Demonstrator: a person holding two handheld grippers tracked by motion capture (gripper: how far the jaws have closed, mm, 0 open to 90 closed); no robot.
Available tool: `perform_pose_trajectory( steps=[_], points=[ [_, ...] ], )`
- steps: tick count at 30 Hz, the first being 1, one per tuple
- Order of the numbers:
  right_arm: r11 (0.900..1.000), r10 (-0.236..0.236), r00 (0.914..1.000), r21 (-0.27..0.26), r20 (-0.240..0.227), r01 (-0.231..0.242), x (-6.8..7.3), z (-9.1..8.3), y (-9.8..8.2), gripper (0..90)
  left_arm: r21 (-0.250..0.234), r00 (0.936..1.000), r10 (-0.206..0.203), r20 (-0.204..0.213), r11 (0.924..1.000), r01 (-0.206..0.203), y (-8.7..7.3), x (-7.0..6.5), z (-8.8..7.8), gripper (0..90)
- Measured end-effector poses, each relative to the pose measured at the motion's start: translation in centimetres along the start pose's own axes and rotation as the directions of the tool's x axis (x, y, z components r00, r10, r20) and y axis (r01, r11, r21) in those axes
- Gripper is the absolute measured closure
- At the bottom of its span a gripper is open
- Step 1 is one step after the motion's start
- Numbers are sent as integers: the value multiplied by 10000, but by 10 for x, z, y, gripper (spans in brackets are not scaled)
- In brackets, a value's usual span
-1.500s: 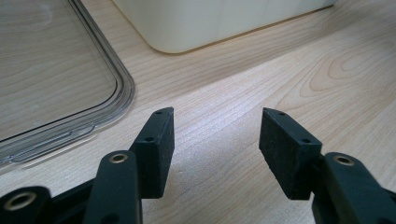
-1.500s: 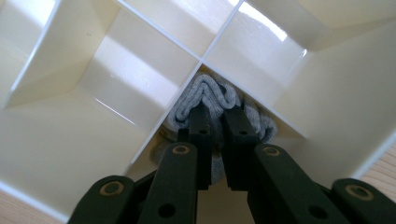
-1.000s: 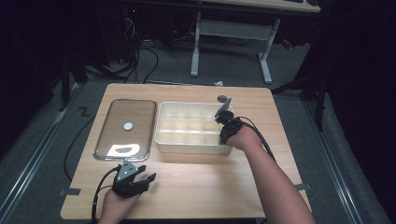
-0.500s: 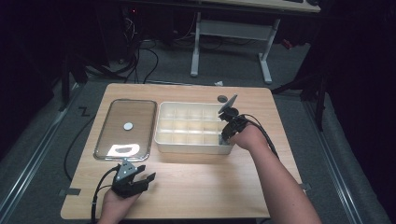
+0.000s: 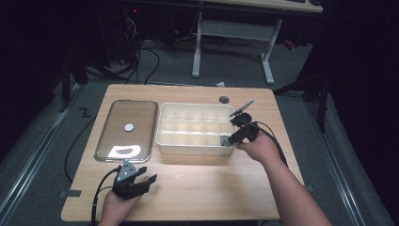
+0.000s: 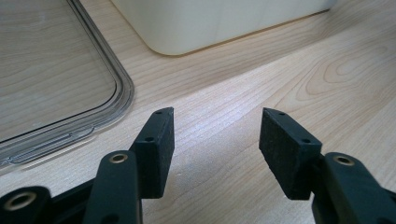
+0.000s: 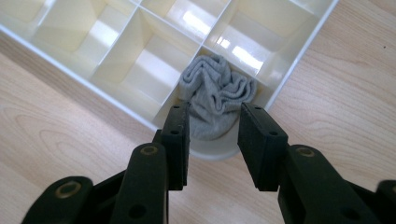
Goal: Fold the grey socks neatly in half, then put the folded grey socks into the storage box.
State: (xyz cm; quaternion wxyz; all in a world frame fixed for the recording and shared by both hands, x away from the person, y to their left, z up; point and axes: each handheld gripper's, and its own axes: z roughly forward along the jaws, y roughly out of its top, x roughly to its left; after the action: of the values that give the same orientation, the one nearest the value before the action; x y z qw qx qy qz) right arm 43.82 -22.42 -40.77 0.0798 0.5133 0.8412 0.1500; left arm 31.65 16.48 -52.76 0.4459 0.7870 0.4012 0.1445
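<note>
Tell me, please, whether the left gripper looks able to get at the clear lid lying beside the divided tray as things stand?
Probably yes: the left gripper rests with jaws open just short of the clear lid, only bare table between them.

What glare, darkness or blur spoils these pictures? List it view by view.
High view: the room around the table is nearly black, and a bright glare patch sits on the clear lid. Left gripper view: the left tool is sharp, while the lid and the white box behind it go soft. Right gripper view: lamp reflections shine in the box's compartments; the grey cloth is evenly lit and crisp.
</note>
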Motion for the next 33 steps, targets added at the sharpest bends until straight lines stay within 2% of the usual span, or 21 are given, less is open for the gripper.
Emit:
perform_pose_trajectory(
  steps=[5, 7, 10, 11, 13, 15, 17, 19, 25, 30, 33],
  points=[
    [9980, 145, 9999, -620, 14, -144, -2, -9, -19, 659, -39, 10000, 80, -4, 10000, -80, 0, -1, 0, 460],
    [9975, 123, 9998, -693, 139, -113, -1, -11, -24, 663, -94, 9999, 95, -37, 9999, -95, 0, -1, -1, 462],
    [9952, 293, 9996, -934, -22, -294, -1, -11, -34, 663, -76, 9999, 124, -37, 9999, -124, 1, -1, 0, 463],
    [9952, 238, 9996, -950, 120, -226, -1, -12, -37, 663, -54, 9999, 133, -36, 9999, -133, 1, -1, 0, 462],
    [9911, 361, 9993, -1283, -54, -365, 0, -12, -45, 663, -65, 9999, 145, -53, 9999, -146, 0, -1, -1, 463],
    [9898, 324, 9995, -1387, 15, -319, 1, -12, -51, 658, -70, 9999, 130, -47, 9999, -130, 0, -2, -1, 463],
    [9857, 478, 9987, -1613, -166, -498, 1, -10, -59, 643, -65, 9999, 151, -61, 9999, -152, 0, -3, -1, 462],
    [9834, 424, 9989, -1759, -206, -454, 1, -8, -65, 623, -49, 9998, 178, -41, 9998, -178, 0, -3, -1, 462],
    [9644, 560, 9976, -2563, -414, -648, 2, 1, -88, 570, -2, 9997, 230, -61, 9997, -230, -1, -4, -1, 464],
    [9447, 402, 9991, -3251, -166, -434, 8, 16, -110, 534, -48, 9997, 222, -108, 9997, -222, 0, -5, -2, 463],
    [9274, 217, 9997, -3738, 114, -159, 16, 27, -124, 520, 1, 9996, 268, -99, 9996, -268, 0, -6, -2, 464]
  ],
)
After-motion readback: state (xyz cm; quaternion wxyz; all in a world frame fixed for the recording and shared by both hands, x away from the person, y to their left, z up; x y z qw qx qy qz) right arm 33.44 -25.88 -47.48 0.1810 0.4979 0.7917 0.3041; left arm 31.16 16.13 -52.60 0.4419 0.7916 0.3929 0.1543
